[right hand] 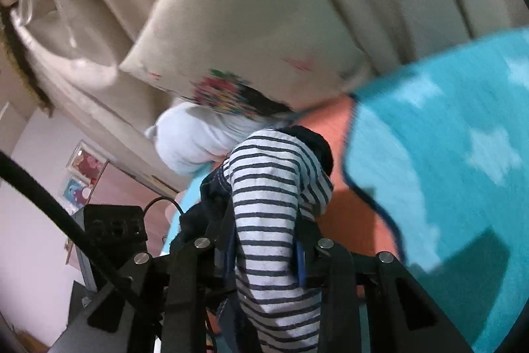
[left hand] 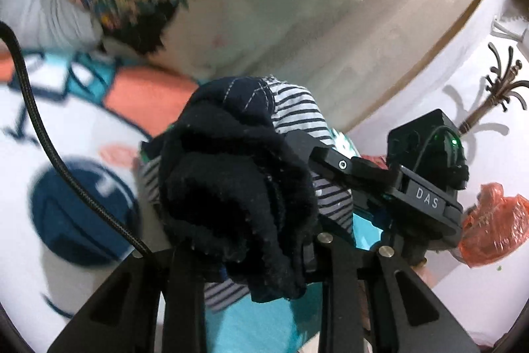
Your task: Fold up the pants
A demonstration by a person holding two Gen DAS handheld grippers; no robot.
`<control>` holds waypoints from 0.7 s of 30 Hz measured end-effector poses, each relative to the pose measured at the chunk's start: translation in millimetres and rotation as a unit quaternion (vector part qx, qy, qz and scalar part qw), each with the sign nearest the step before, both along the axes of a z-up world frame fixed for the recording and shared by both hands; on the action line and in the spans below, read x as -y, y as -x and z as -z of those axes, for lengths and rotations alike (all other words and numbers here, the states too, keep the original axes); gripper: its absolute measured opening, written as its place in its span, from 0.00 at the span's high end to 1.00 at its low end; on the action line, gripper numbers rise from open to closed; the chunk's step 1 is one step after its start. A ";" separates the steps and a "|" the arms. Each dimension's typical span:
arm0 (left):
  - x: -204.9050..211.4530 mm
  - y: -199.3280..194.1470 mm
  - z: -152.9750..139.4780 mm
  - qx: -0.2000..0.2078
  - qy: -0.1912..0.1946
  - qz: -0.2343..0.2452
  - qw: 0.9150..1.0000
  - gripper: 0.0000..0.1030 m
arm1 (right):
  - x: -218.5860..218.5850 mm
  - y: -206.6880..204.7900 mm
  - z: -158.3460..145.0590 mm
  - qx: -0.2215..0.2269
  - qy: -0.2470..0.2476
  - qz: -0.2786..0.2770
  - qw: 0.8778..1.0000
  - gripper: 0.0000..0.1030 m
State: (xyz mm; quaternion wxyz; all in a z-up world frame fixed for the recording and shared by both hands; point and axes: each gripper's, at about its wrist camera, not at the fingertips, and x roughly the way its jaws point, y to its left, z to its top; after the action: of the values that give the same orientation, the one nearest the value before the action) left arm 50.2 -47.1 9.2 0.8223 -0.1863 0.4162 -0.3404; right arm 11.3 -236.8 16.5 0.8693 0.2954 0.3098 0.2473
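Partly bunched pants [left hand: 238, 187] hide both hand-held grippers' pads.

The pants [left hand: 238, 187] hang bunched between the fingers of the left hand-held gripper [left hand: 244, 253], above the bed [left hand: 66, 121]. Just to their right sits the right hand-held gripper [left hand: 330, 161], its fingers closed on the same cloth. Behind them a pillow [left hand: 258, 5] leans on the headboard [left hand: 413, 22]; a bag [left hand: 492, 220] lies far right.
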 end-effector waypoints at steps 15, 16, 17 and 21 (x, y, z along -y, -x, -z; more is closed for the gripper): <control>19.4 -25.0 57.4 -0.071 -0.031 -0.007 0.997 0.64 | 33.7 -53.4 47.2 -0.079 0.083 0.128 0.985 0.64; 20.5 -21.8 55.8 -0.066 -0.032 -0.008 0.997 0.64 | 39.0 -51.3 47.7 -0.083 0.083 0.132 0.984 0.58; 18.9 -18.8 53.5 -0.064 -0.027 -0.006 0.998 0.64 | 43.4 -48.9 46.8 -0.084 0.075 0.127 0.986 0.58; -4.1 -17.9 49.2 -0.068 0.021 -0.020 0.997 0.54 | 46.8 -44.3 42.7 -0.083 0.076 0.096 0.989 0.43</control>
State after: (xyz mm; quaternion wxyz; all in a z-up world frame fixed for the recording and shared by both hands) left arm 68.1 -43.0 -40.0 0.7946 -0.2348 0.4602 -0.3189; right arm 55.6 -283.6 -26.2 0.8802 0.2761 0.3691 0.1128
